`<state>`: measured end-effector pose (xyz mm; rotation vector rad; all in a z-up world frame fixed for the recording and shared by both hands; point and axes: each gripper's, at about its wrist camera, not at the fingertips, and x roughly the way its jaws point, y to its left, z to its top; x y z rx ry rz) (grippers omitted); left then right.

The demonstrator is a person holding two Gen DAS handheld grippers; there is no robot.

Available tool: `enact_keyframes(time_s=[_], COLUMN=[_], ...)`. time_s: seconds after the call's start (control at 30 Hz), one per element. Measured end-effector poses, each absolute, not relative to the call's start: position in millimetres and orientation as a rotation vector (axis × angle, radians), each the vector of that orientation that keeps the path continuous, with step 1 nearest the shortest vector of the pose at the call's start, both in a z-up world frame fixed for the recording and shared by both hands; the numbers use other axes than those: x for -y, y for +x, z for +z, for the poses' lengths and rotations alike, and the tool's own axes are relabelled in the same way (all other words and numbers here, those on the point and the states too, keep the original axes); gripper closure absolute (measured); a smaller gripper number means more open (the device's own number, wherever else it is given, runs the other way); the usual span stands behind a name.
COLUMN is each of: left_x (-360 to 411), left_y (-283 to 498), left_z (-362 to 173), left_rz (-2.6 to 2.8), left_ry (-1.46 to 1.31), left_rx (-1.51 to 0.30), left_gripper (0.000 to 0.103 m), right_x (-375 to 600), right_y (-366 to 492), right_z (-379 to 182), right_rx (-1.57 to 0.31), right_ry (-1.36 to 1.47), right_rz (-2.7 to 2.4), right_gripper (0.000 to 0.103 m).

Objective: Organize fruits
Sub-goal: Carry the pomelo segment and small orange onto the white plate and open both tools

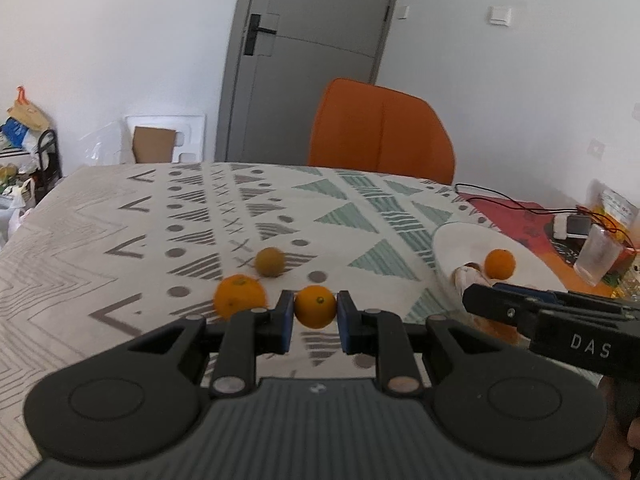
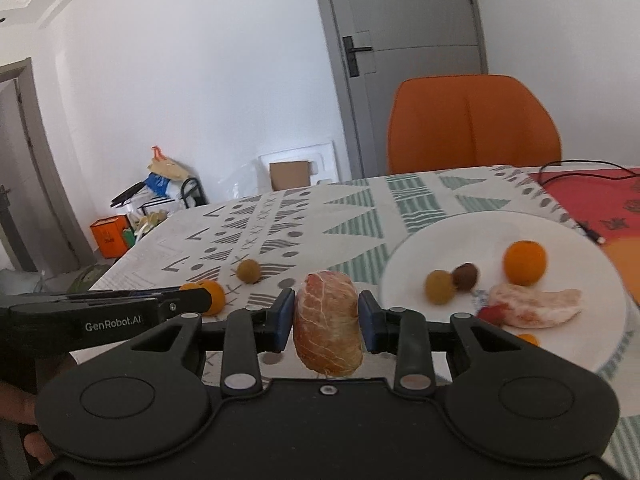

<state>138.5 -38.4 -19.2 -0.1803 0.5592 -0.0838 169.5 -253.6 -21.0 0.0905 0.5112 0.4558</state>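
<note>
Counter w/ patterned white-grey-green cloth [image 1: 120,216] is filling the left wrist view; left gripper [image 1: 316,314] fingers are clamping a small round orange citrus fruit [image 1: 315,306] above it. Right wrist view: right gripper [image 2: 326,320] fingers are gripping a peeled pinkish pomelo segment [image 2: 327,322], just left of the white round plate [image 2: 480,236] w/ other fruit.

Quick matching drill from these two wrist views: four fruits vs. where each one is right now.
1. small orange
2. peeled grapefruit piece
3. brown round fruit
4. green-brown fruit

a. lying on the tablecloth
b. in the left tool
c. on the white plate
d. in the right tool

Pairs: 1-b, 2-d, 3-c, 4-a
</note>
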Motion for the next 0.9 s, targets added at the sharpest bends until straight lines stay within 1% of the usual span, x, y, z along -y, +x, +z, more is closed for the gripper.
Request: enact_keyframes(time_s=[0.53,0.9], left_x=[88,122], left_y=[152,168], left_z=[-14,-20], left_rz=[-0.175,-0.221], left_ry=[-0.144,-0.122], left_rx=[-0.542,-0.56], left_gripper=[0.082,0.082], right_x=[308,349], right_y=[162,166], right_z=[-20,-34], right_rx=[-0.485,-0.5], right_ry=[0.133,0.182], right_rz=[0.347,0.279], right_gripper=[0.07,0.07])
